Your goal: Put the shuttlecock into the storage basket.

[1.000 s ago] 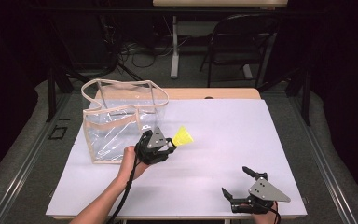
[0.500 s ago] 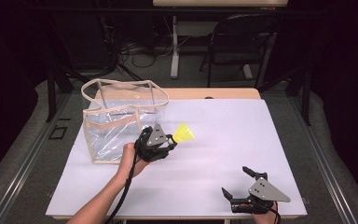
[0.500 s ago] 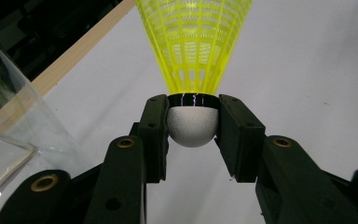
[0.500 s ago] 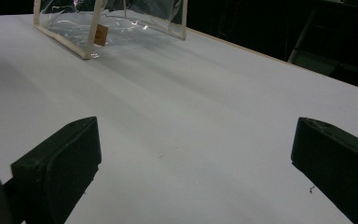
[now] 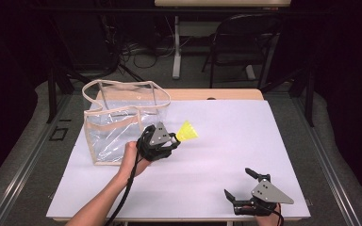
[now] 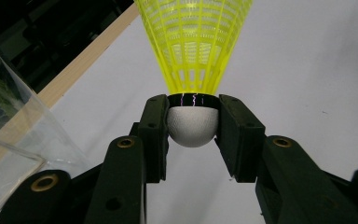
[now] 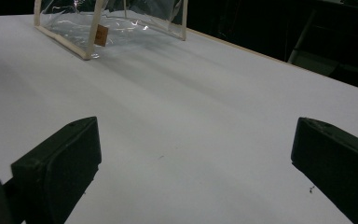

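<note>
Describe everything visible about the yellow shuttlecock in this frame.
The shuttlecock has a bright yellow, plastic-looking mesh skirt that flares outward, a thin black band at its neck and a rounded white head with a grainy surface. The left tool is shut on it, its two black pads pressing the head from either side, so the skirt points away from the tool. In the high view it is held over the white table, just right of the clear bag, not touching the bag.
</note>
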`<state>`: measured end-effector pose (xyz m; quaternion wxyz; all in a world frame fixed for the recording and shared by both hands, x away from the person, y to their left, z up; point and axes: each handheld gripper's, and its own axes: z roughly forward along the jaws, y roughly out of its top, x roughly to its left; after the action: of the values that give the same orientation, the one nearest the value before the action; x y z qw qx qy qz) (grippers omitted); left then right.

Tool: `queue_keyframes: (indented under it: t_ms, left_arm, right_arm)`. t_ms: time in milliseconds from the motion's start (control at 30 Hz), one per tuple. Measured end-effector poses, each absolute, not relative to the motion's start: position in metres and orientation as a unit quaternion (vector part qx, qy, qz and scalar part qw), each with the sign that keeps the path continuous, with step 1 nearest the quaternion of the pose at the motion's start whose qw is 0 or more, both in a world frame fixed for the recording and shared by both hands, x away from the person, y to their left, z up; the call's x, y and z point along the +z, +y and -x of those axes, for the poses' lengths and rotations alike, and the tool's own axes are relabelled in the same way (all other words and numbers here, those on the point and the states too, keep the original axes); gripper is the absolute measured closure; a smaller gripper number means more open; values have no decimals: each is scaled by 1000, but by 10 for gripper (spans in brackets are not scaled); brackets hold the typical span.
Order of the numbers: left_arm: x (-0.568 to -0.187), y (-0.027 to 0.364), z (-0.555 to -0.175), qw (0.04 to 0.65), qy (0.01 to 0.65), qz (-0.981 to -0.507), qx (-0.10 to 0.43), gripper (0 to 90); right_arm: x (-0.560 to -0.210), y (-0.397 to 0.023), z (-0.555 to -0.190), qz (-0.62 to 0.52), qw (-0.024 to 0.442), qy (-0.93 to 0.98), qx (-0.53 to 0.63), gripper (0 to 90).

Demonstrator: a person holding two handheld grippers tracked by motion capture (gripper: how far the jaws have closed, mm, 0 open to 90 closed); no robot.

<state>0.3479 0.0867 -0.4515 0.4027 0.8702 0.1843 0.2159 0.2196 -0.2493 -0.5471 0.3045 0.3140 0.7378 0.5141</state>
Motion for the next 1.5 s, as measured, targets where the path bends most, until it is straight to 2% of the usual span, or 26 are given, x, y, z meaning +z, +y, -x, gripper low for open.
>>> queue_keyframes:
  t_ms: [1500]
  left_arm:
    - [-421,105,-360,413,198,-855,245,646]
  right_arm:
    - [-547,-249,-220,-315,304,737,514,12]
